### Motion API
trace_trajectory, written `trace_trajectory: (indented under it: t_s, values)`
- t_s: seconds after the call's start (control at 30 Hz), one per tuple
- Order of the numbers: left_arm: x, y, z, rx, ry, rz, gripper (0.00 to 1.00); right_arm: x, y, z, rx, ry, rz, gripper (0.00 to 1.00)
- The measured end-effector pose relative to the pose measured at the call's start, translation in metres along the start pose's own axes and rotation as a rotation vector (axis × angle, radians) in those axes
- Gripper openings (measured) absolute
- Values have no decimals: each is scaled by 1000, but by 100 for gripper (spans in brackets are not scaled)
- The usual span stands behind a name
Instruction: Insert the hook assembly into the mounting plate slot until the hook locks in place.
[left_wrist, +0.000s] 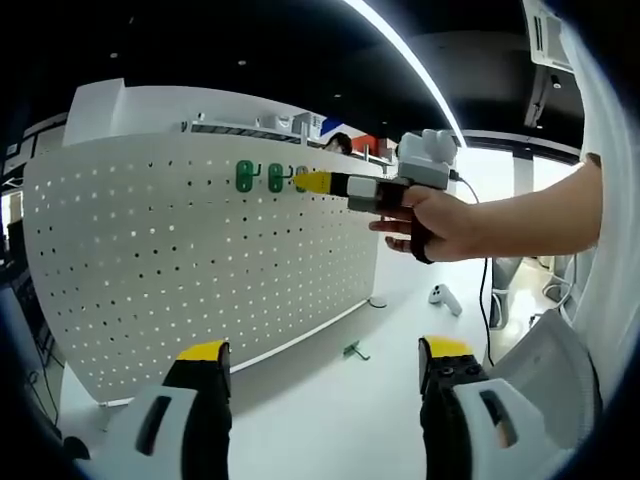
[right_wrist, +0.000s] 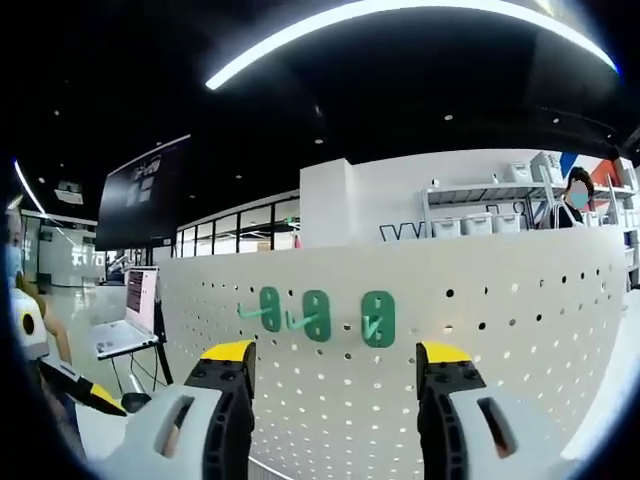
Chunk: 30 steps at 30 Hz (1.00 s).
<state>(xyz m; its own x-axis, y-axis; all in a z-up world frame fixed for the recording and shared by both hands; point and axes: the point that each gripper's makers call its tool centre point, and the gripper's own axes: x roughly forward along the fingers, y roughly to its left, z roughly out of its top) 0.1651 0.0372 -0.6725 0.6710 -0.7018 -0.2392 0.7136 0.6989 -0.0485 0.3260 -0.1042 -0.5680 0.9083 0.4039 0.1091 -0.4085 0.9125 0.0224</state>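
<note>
A white pegboard (left_wrist: 150, 250) stands upright on the table. Two green hooks (left_wrist: 245, 177) (left_wrist: 276, 178) hang on its top rows, and a third (left_wrist: 300, 178) sits partly behind the yellow tip of my right gripper (left_wrist: 320, 182), which a hand holds up to the board. In the right gripper view three green hooks (right_wrist: 270, 308) (right_wrist: 317, 315) (right_wrist: 378, 318) sit in a row on the pegboard (right_wrist: 520, 300), just beyond my right gripper (right_wrist: 336, 352), open and holding nothing. Another green hook (left_wrist: 353, 350) lies loose on the table. My left gripper (left_wrist: 325, 350) is open, held back from the board.
A white controller-like object (left_wrist: 445, 298) lies on the table at the right, and a small round foot (left_wrist: 377, 302) stands by the board's end. A laptop (right_wrist: 130, 320) on a stand is left of the board. Shelves with bins (right_wrist: 480, 225) and a person (right_wrist: 578, 195) are behind.
</note>
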Motion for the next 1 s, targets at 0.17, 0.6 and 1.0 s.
trace_trajectory:
  t_s: [0.17, 0.6, 1.0]
  values:
    - [1, 0, 0, 0, -1, -1, 79, 0, 2, 0, 0, 0, 13, 63]
    - [2, 0, 0, 6, -1, -5, 79, -22, 8, -5, -20, 19, 59, 62]
    - [5, -1, -2, 10, 1, -4, 79, -50, 10, -20, -32, 54, 82, 62]
